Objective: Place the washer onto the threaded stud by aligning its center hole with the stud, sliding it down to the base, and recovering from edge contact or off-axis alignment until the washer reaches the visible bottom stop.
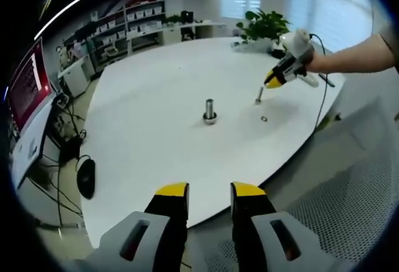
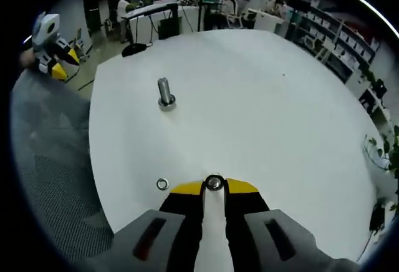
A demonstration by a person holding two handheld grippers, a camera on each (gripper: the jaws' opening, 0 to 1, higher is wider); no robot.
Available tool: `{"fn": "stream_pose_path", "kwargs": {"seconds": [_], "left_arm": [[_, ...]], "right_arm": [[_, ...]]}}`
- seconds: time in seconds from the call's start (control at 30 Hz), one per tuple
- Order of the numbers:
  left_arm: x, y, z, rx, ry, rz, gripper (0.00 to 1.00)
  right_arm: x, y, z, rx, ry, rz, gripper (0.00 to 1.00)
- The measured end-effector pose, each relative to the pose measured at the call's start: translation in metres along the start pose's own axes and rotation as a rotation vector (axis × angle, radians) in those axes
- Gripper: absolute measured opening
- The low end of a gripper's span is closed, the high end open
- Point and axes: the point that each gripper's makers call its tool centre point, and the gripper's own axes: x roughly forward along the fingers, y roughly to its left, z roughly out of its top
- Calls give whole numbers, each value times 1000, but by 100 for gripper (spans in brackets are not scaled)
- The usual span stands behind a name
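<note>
No writing can be read in either view. The red screen (image 1: 28,88) left of the white table (image 1: 156,141) in the left gripper view carries pale lines of text, too small and blurred to make out.

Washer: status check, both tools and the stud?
Left tool open, hanging back off the table edge. Right tool shut on a small bolt. Washer flat on the table beside it. Threaded stud upright, bare, path clear.

White table (image 1: 156,128): upright stud (image 1: 209,110), loose washer (image 1: 264,119), 2nd bolt (image 1: 259,95).
</note>
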Motion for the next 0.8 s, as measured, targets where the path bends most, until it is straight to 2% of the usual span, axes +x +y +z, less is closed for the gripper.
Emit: {"fn": "stream_pose_path", "kwargs": {"seconds": [0.07,0.7,0.8], "left_arm": [[0,0,0,-1,-1,-1,24],[-1,2,2,-16,-17,0,24],[0,1,1,-14,-14,-3,24]], "right_arm": [[1,-1,2,-27,4,-5,14],[21,-3,-6,-27,100,32,14],[24,-3,-9,8,111,42,14]]}}
